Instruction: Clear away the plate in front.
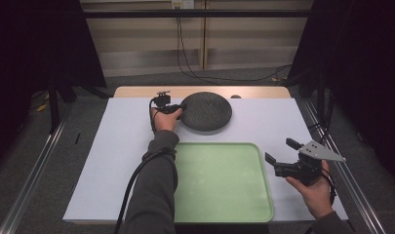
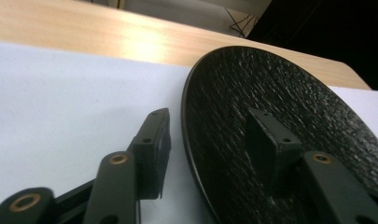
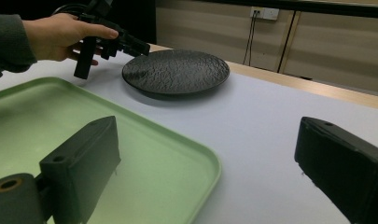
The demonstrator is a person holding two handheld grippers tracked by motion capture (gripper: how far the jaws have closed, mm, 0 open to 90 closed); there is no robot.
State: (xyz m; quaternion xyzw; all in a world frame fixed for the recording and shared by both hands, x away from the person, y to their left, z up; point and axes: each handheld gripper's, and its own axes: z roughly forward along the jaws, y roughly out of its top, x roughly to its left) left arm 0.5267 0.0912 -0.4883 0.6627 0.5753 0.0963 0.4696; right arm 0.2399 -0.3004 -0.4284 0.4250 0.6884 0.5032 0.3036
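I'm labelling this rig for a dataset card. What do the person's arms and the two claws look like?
Both forearms wear grey sleeves. The left claw is black, with a black cable trailing along the arm. The right claw is black too, with blocky jaws, brass-coloured pivot rings and a grey three-cornered plate on top.

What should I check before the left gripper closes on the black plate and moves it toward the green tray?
1. Left gripper at the black plate rim: ok.
2. Jaws straddle the rim, one over the plate, one outside it: ok.
3. Jaws closed on the rim: not ok, a gap shows.
4. Green tray free to take the plate: ok.
5. Right gripper clear of the tray, open, right of it: ok.
6. Lower jaw under the rim: cannot tell.
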